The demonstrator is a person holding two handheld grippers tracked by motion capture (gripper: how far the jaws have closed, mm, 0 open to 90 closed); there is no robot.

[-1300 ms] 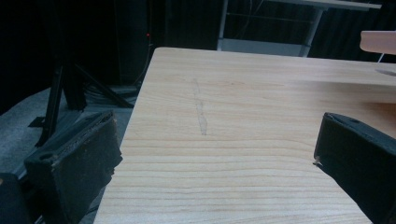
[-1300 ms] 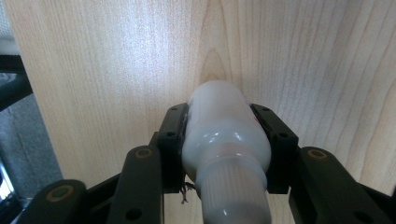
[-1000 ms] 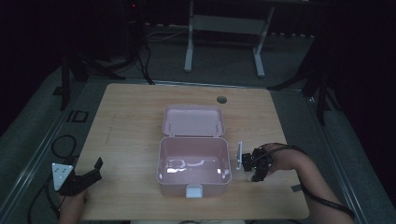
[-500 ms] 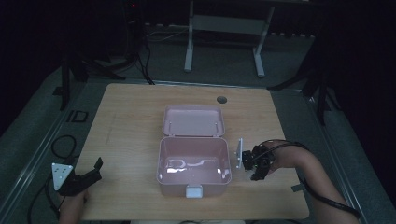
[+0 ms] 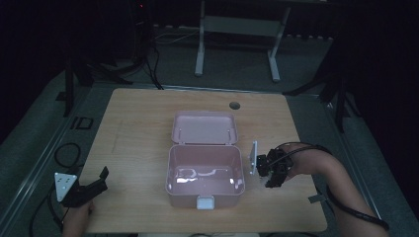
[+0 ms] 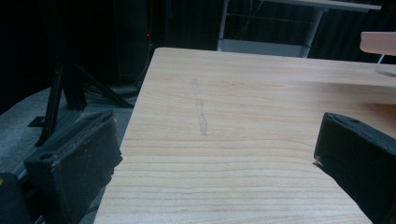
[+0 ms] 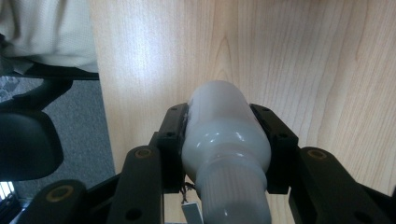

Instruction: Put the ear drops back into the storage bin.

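An open pink box (image 5: 205, 170) stands mid-table, its lid (image 5: 204, 127) laid back behind it and its inside bare. Just right of the box my right gripper (image 5: 270, 172) hangs above the tabletop. In the right gripper view it (image 7: 224, 123) is shut on a white plastic bottle (image 7: 225, 140), with the pads (image 7: 175, 135) pressing both sides and the ribbed cap toward the camera. Near the table's front left corner my left gripper (image 5: 99, 181) stands open. Between its jaws (image 6: 215, 154) there is only bare wood.
The wooden table (image 5: 138, 133) has a round cable hole (image 5: 234, 105) at the back. A white metal frame (image 5: 237, 29) stands on the dark floor beyond. A pale sleeve (image 7: 46, 32) and a dark chair part (image 7: 25, 144) lie past the table's edge.
My right hand has lifted a little beside the box, with the bottle still gripped. The left gripper and the box have not moved.
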